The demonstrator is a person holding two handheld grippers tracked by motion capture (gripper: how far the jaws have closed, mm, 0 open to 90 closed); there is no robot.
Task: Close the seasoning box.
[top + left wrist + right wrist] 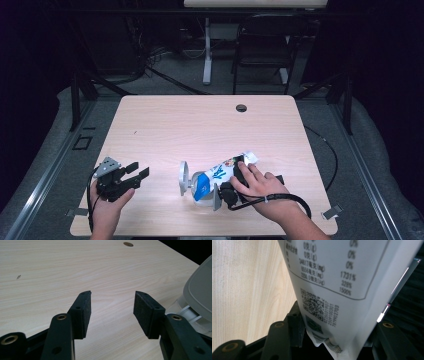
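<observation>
Pouch [222, 172] lying on the table [200, 125] is clamped in my right gripper [239, 170], left gripper [131, 176] spread and empty beside it; next I judge a careful lift

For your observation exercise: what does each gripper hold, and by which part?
The right gripper clamps the white pouch near its sealed end. The left gripper holds nothing.

A white and blue printed plastic pouch [220, 175] lies on its side on the pale wooden desk [200, 125], near the front edge and right of centre. Its back panel [332, 277] carries a nutrition table and a QR code.
</observation>
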